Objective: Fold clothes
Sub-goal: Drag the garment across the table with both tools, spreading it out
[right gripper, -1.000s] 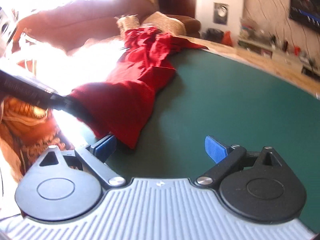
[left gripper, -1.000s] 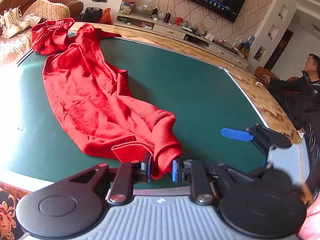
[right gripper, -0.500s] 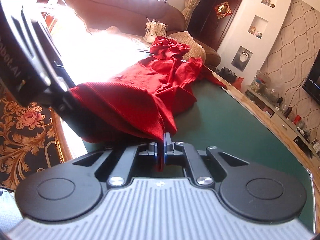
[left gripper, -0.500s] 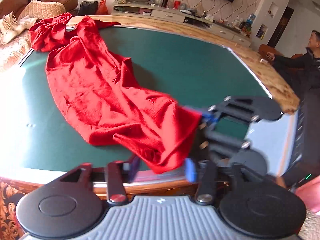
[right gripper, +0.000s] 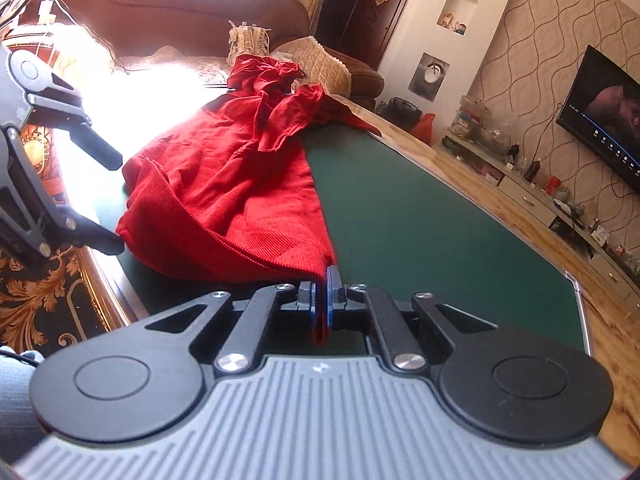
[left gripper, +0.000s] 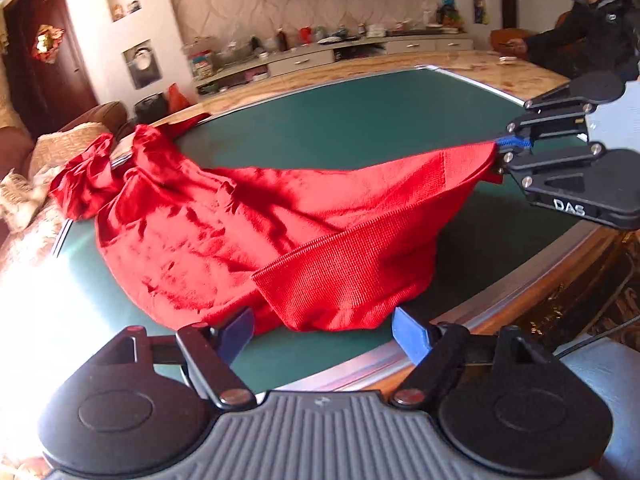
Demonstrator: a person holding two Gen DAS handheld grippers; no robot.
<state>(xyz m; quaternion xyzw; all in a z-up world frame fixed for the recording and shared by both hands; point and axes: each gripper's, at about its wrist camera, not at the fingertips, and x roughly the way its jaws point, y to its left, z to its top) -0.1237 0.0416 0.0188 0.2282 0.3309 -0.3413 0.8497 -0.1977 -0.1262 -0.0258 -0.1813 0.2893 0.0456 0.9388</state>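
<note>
Pinching one corner of the red garment [right gripper: 224, 184], the right gripper [right gripper: 320, 300] is holding its ribbed hem just above the green table [right gripper: 420, 232].

Opposite it, the left gripper [left gripper: 324, 330] is opening its jaws, the blue pads [left gripper: 408, 334] standing apart with nothing pressed between them, while the garment is lying bunched across the table's near side, its far end trailing toward the sofa [right gripper: 192, 0].
</note>
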